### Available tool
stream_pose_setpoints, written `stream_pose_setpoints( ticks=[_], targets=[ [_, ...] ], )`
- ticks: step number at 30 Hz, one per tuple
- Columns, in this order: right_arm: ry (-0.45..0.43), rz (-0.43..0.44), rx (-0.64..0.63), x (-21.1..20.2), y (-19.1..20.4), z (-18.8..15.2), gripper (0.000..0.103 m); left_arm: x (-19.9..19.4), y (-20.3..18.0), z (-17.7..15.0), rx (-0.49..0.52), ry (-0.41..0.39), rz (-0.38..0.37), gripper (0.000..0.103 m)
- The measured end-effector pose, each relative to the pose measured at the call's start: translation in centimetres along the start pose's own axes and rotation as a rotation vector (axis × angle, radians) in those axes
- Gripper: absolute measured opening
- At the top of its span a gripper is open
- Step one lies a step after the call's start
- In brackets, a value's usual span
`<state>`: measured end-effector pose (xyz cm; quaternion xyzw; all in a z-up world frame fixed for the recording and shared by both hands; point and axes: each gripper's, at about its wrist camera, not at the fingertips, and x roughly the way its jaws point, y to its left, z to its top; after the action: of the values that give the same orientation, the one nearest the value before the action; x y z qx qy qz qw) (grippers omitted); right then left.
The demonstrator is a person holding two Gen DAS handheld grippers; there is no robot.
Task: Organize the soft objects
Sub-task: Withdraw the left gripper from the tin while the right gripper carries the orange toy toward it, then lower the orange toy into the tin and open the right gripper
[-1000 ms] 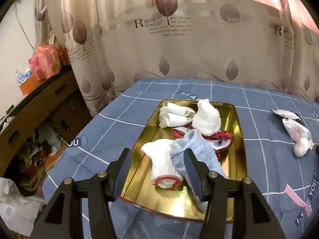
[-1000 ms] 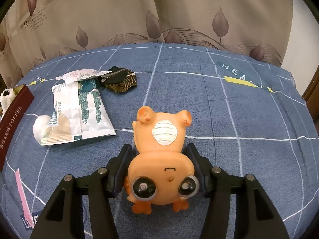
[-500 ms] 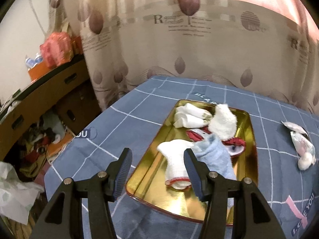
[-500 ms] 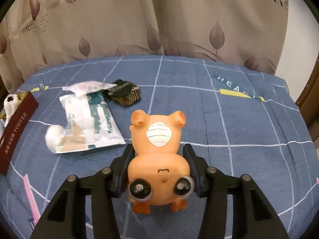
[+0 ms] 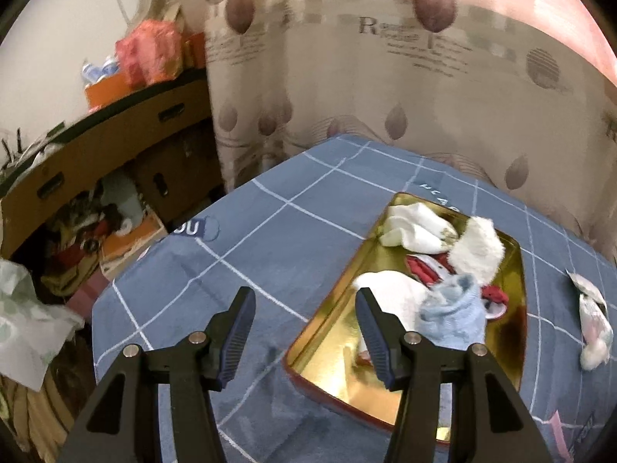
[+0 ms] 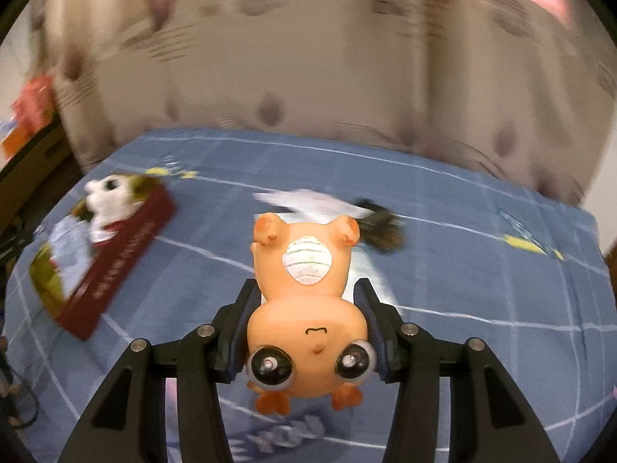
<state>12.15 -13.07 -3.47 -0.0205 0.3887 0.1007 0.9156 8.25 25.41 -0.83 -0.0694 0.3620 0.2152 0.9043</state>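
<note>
Right wrist view blurred: right claw [image 6: 306, 301] pinching orange toy [image 6: 306, 308]; left claw [image 5: 304, 308] spread.

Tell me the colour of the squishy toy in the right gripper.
Orange, with a white striped belly patch; the toy shows best in the right wrist view.

A beige curtain [image 5: 405, 88] printed with brown leaves and lettering hangs across the top of the left wrist view, behind the blue grid-lined tablecloth [image 5: 277, 247]. At upper left, a pink bag [image 5: 148, 54] and an orange box [image 5: 106, 92] sit on top of open cardboard boxes [image 5: 96, 154] stuffed with clutter. A white plastic bag [image 5: 27, 328] slumps at lower left. At the right edge, a crumpled white packet [image 5: 592, 316] lies on the cloth.
</note>
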Motion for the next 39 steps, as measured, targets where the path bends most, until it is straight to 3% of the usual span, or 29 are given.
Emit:
stream_pose_setpoints(
  ticks=[9, 18, 28, 33, 39],
  targets=[
    [0.012, 0.152, -0.165, 1.7, 11.0, 1.7, 0.047, 1.0, 3.5, 0.1, -0.168, 0.05, 0.054, 0.055],
    [0.027, 0.239, -0.278, 4.5, 19.6, 3.7, 0.047, 1.2, 5.2, 0.4, -0.2, 0.037, 0.157, 0.055],
    [0.06, 0.214, -0.341, 8.1, 23.8, 4.2, 0.047, 1.6, 5.8, 0.4, -0.218, 0.049, 0.174, 0.055],
    [0.107, 0.262, -0.318, 9.8, 25.3, 3.8, 0.047, 1.6, 5.3, 0.6, -0.199, 0.041, 0.167, 0.055],
    [0.098, 0.262, -0.338, 9.7, 26.0, 3.0, 0.052, 1.8, 5.2, 0.7, -0.201, 0.051, 0.161, 0.055]
  ],
)
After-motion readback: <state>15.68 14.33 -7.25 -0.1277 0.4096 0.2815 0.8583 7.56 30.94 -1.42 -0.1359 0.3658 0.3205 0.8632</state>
